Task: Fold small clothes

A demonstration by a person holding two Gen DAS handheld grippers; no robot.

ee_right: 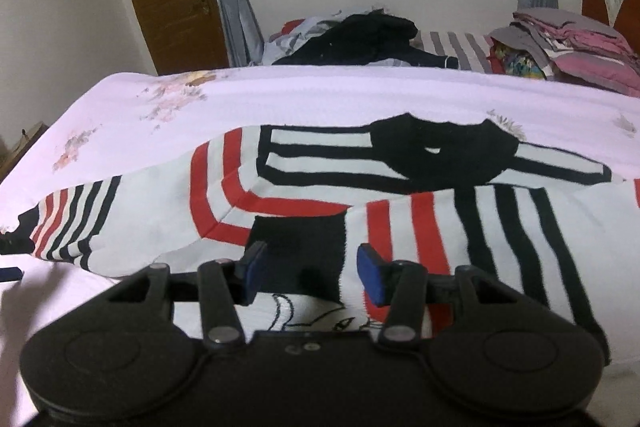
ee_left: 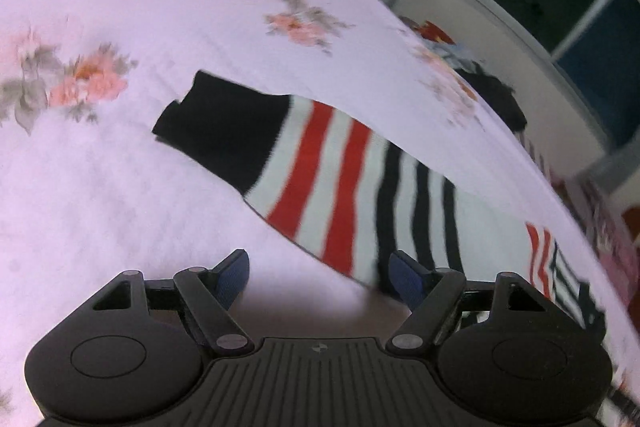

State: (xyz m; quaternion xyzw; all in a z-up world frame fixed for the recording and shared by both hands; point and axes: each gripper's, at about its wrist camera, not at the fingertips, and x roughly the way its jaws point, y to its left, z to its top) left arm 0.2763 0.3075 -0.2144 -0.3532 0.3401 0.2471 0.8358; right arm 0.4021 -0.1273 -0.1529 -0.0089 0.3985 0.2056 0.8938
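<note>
Your left hand-held gripper (ee_left: pixel 318 273) hovers, fingers apart, over the striped sweater's (ee_right: pixel 420 227) sleeve (ee_left: pixel 320 171); your right hand-held gripper (ee_right: pixel 312 273), also apart, hangs above its black cuff (ee_right: pixel 298 239) on the floral bed (ee_right: pixel 320 95).

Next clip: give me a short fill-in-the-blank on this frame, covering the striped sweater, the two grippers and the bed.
1. The white knit sweater with red and black stripes lies on a pale pink bedsheet printed with ____.
2. The left gripper and right gripper both have their jaws ____.
3. The cuff of the sleeve stretched out in the left wrist view is coloured ____.
4. The grippers' fingertip pads are coloured ____.

Missing words: flowers; open; black; blue
</note>
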